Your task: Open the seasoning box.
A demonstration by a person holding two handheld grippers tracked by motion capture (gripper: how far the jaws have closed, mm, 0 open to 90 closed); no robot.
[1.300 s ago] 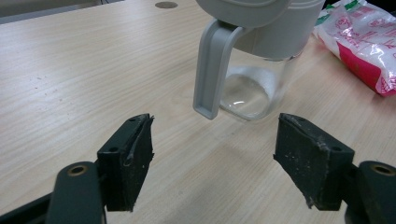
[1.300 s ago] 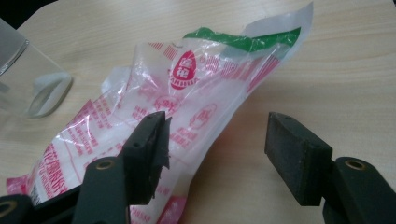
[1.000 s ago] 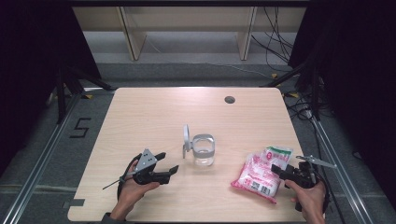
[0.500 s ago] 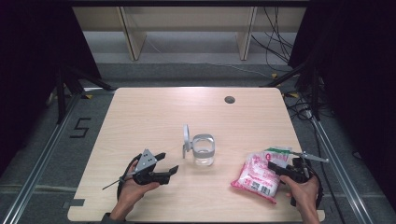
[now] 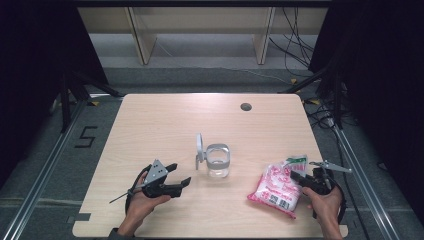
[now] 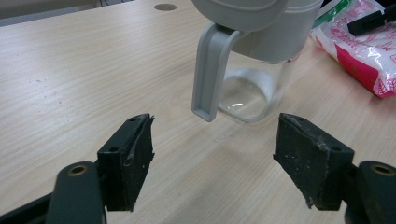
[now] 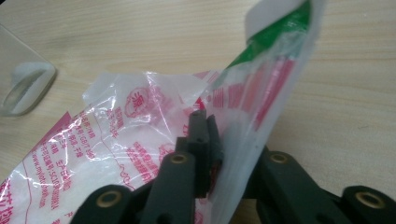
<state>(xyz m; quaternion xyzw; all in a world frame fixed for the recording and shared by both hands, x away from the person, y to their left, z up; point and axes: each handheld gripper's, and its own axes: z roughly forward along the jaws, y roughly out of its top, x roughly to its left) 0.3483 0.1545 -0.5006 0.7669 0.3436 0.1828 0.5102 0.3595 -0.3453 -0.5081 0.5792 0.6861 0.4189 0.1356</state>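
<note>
High view: the pink-and-white plastic bag (image 5: 276, 189) lies at 4 o'clock on the pale wooden surface (image 5: 160, 125), long axis running 10 to 4, touching the right hand-held gripper (image 5: 300, 178).

Right gripper view: its jaws have just closed, pinching the bag's edge.

Left gripper view: the left hand-held gripper (image 6: 215, 158) gapes wide and empty, the clear jar with a grey lid (image 6: 254, 56) at 12.

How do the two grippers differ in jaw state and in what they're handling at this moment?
The left gripper stands open with nothing between its jaws, aimed at the glass jar. The right gripper has just been closing and is shut on the pink plastic bag, pinching its top edge. Both are hand-held low over the table.
</note>
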